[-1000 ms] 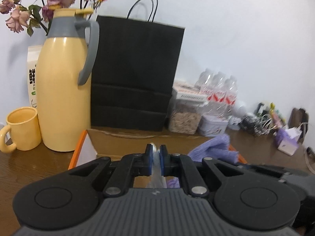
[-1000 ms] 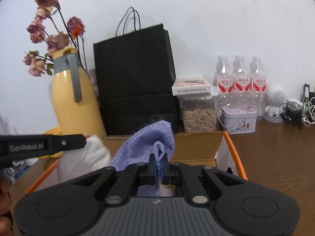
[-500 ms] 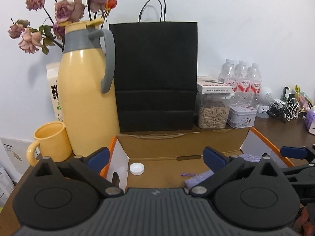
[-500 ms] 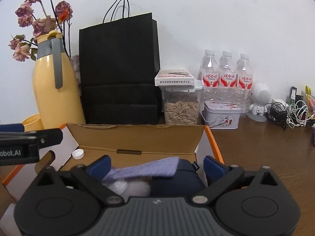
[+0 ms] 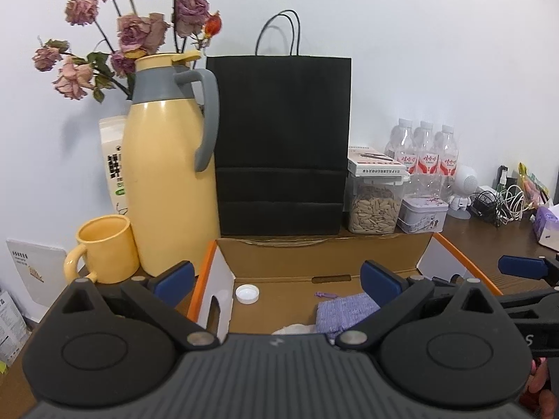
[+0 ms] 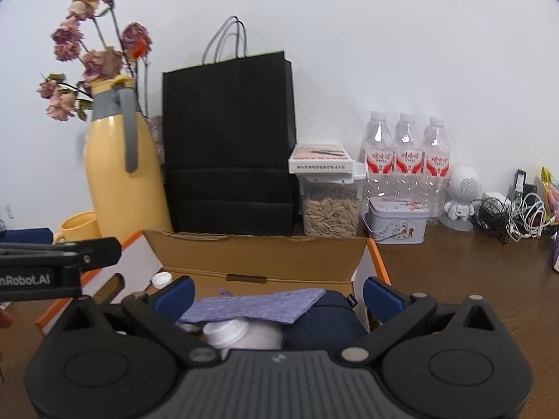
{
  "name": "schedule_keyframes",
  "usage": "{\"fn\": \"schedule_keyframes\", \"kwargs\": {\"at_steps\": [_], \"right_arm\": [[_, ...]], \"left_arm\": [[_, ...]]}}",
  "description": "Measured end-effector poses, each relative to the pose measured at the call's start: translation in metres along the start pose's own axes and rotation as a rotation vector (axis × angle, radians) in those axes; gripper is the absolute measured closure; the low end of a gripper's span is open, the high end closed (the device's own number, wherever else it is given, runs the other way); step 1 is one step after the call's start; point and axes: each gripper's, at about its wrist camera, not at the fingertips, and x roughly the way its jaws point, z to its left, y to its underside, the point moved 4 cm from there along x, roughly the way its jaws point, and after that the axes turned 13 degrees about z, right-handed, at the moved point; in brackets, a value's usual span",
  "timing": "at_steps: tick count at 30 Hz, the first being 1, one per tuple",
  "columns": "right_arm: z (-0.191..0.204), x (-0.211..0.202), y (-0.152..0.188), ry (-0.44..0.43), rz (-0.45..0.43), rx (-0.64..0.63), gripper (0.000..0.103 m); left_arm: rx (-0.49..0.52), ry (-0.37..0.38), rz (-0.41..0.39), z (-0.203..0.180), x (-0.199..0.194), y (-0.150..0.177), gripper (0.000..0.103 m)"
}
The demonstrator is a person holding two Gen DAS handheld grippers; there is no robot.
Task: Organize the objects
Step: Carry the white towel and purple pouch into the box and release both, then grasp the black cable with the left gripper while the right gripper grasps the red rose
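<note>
Flat woven purple cloth (image 6: pixel 258 305) inside corrugated cardboard box (image 6: pixel 258 256), beside round white cap (image 6: pixel 161 279).

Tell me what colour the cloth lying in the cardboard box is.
The cloth is light purple, a speckled lavender weave; the right wrist view shows it best.

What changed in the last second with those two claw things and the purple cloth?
Both grippers let go: the left gripper and right gripper were pinched shut on the purple cloth, now open. It lies in the cardboard box. The jug and bag stayed put.
</note>
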Motion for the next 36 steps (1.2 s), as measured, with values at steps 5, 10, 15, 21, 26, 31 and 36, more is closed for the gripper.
{"fn": "schedule_keyframes", "kwargs": {"at_steps": [5,10,15,21,26,31,36], "right_arm": [[0.009,-0.027,0.01,-0.02,-0.022,-0.024,0.0],[0.015,-0.049,0.024,-0.031,-0.029,-0.042,0.0],[0.019,-0.064,0.039,-0.032,-0.013,-0.054,0.0],[0.024,-0.079,0.058,-0.038,0.004,-0.062,0.0],[0.025,-0.09,0.076,-0.042,0.033,-0.079,0.0],[0.024,-0.1,0.097,-0.042,0.062,-0.1,0.0],[0.019,-0.104,0.116,-0.045,0.091,-0.105,0.0]], "left_arm": [[0.0,-0.007,-0.001,0.005,-0.022,0.01,0.0],[0.007,-0.011,0.012,0.006,-0.04,0.025,0.0],[-0.006,-0.009,0.033,0.009,-0.056,0.036,0.0],[-0.016,-0.01,0.053,0.015,-0.072,0.052,0.0],[-0.013,-0.031,0.094,0.019,-0.079,0.07,0.0],[-0.026,-0.058,0.135,0.028,-0.084,0.089,0.0],[-0.063,-0.088,0.166,0.041,-0.084,0.105,0.0]]}}
